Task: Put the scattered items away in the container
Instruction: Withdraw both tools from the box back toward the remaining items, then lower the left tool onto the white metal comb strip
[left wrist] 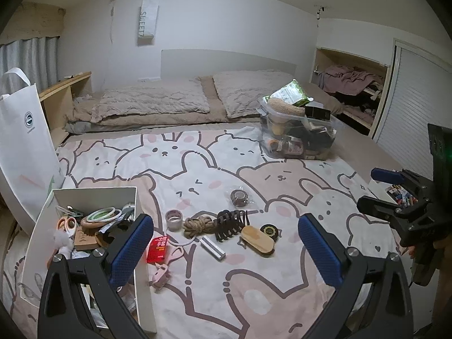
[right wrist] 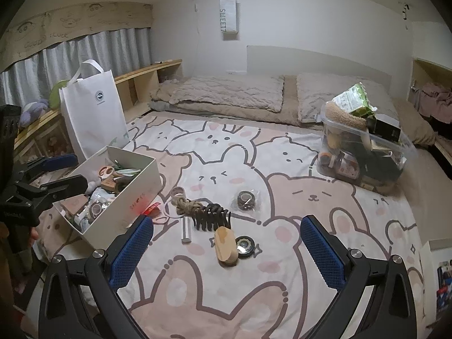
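— Two grippers, both held low over the near edge of the bed. The left gripper (left wrist: 226,243) has its blue pads spread wide with nothing between them; the right gripper (right wrist: 226,243) is the same, wide apart and empty.

— Where is the container?

— One white box (right wrist: 141,180) sits toward the bed's left edge, already holding orange-handled scissors (left wrist: 67,224), green rings (left wrist: 104,214) and other small things I cannot make out. The left gripper's near finger overlaps its front corner in the left wrist view.

— And the loose items?

— Just beside the box, on the bunny-print blanket (right wrist: 296,197): one red packet (left wrist: 157,250), one roll of pale tape (left wrist: 174,219), one knotted rope (left wrist: 196,224), one black hair claw (left wrist: 231,221), one small white strip (left wrist: 212,247), one wooden brush (right wrist: 225,244), one round black tin (right wrist: 245,244) touching it, and one dark roll in clear wrap (right wrist: 245,197) a little farther in. A pink piece (left wrist: 166,265) lies by the packet.

— Anything else around?

— One clear tub (right wrist: 364,158), heaped full, near the right edge by the pillows; one white tote bag (right wrist: 93,110) upright behind the box.
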Demonstrator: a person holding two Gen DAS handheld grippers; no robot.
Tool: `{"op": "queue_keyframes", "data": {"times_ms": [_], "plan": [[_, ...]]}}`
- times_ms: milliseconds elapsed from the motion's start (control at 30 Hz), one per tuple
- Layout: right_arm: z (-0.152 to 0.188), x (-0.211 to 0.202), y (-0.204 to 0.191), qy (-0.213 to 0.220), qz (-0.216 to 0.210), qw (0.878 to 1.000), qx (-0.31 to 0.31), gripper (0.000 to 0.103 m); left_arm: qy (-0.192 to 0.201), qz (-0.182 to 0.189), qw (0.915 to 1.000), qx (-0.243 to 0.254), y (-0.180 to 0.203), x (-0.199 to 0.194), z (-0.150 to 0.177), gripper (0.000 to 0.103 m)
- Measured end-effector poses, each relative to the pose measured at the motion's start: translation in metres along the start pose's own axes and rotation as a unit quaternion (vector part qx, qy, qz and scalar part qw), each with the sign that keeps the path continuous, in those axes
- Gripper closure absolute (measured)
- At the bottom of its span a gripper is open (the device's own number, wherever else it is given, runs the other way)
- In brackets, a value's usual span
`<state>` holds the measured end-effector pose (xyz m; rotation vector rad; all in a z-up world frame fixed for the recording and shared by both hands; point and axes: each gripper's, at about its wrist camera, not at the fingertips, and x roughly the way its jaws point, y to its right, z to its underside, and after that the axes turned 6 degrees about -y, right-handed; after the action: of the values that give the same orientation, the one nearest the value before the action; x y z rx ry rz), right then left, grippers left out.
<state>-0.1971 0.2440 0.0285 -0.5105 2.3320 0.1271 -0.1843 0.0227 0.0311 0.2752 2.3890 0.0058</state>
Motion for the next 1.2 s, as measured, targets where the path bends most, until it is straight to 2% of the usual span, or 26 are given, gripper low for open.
{"op": "queue_keyframes", "data": {"times_ms": [400, 867, 1200], "plan": [[0.022, 0.024, 0.014, -0.012, 0.0, 1.0, 0.004, 0.0, -0.011, 0.005, 0.9999, -0.006, 0.006, 0.032, 0.016, 0.0], [0.059, 0.091, 0.022, -0.064, -0.023, 0.997, 0.021, 0.0, -0.07, -0.003, 0.9973, -0.023, -0.002, 0.106, 0.056, 0.0], [0.079, 0.13, 0.026, -0.095, -0.017, 0.995, 0.02, 0.0, -0.109, 0.001, 0.9931, -0.042, -0.011, 0.152, 0.072, 0.0]]}}
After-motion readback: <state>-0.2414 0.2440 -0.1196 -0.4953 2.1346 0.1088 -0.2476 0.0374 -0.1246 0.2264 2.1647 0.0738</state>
